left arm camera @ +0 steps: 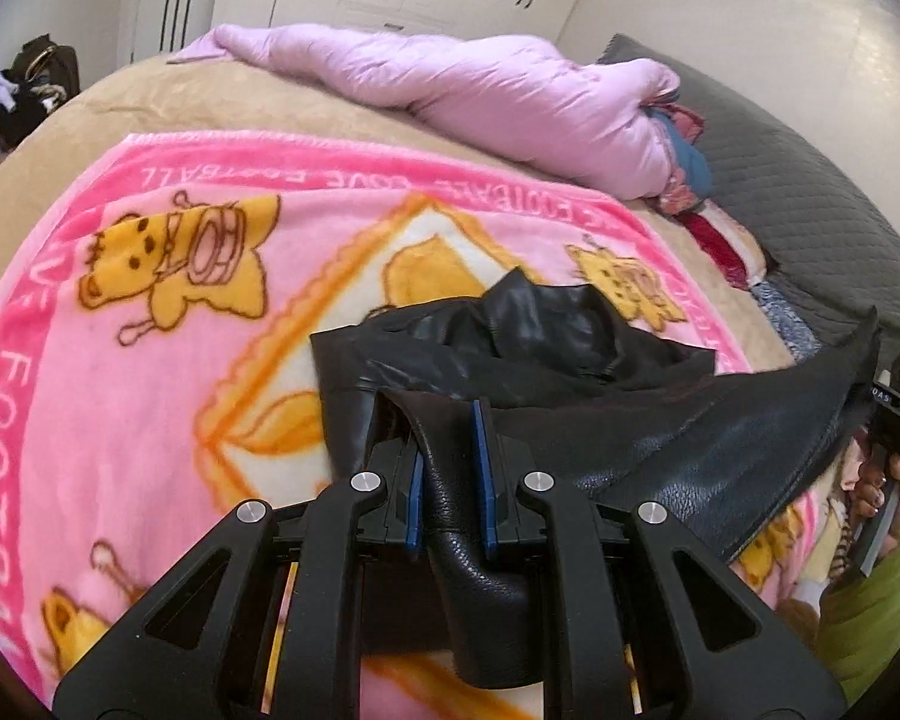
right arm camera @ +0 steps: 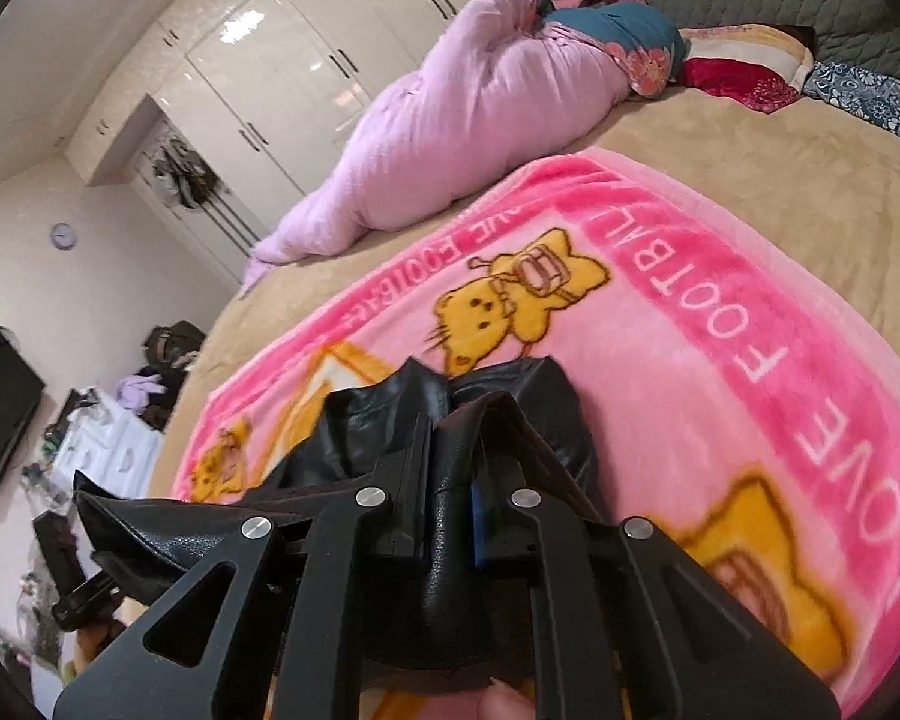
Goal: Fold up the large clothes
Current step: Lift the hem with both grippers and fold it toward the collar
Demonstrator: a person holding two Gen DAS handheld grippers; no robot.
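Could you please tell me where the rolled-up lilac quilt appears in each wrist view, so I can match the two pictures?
Left wrist view: the lilac quilt lies across the top centre, on the far side of the bed.
Right wrist view: it runs diagonally through the upper middle, in front of the wardrobe.
Shared landmark: the pink cartoon blanket spread below it.

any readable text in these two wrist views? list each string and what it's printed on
"LOVE FOOTBALL" on the near hot-pink border of the pink blanket, right wrist view; last letter cut off by the corner.
"FOOTBA", running out of view, on the same blanket's border in the left wrist view.
Far border lettering: upside down, blurred, only partly readable.
Small white label on the right gripper: too small to read.
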